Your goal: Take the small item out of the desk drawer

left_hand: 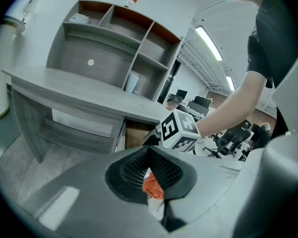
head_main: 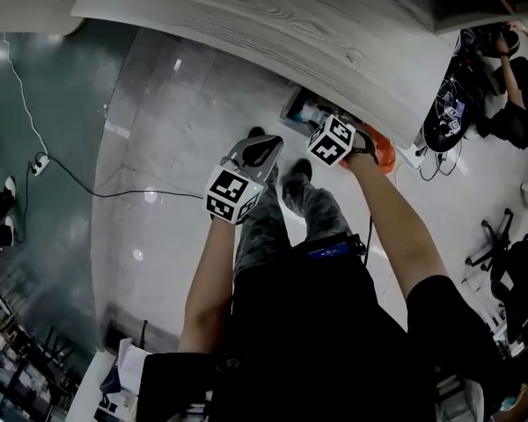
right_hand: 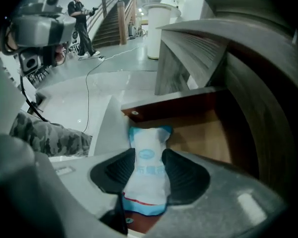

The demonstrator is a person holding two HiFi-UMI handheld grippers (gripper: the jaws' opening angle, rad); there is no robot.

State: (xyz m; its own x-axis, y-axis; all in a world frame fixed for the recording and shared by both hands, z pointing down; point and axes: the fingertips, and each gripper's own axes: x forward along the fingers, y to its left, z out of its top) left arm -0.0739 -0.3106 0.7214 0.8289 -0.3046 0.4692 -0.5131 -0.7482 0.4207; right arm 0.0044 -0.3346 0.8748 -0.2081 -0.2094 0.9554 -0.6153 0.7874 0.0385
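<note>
A small white packet with blue ends (right_hand: 148, 177) lies flat in the open desk drawer (right_hand: 203, 135). My right gripper (right_hand: 149, 155) points steeply down into the drawer, open, with the packet lying between its pads. In the head view its marker cube (head_main: 334, 139) hangs over the drawer (head_main: 297, 111) under the desk top (head_main: 290, 25). My left gripper (head_main: 257, 152) hangs in front of the desk, away from the drawer. Its black pads (left_hand: 164, 170) meet at the tips (left_hand: 149, 151), so it is shut, with nothing gripped.
An orange thing (head_main: 380, 152) lies by my right wrist and shows through the left jaws' gap (left_hand: 151, 186). A shelf unit (left_hand: 114, 48) stands on the desk. A cable (head_main: 114, 192) and power strip (head_main: 40, 163) lie on the floor, office chairs (head_main: 510, 262) to the right.
</note>
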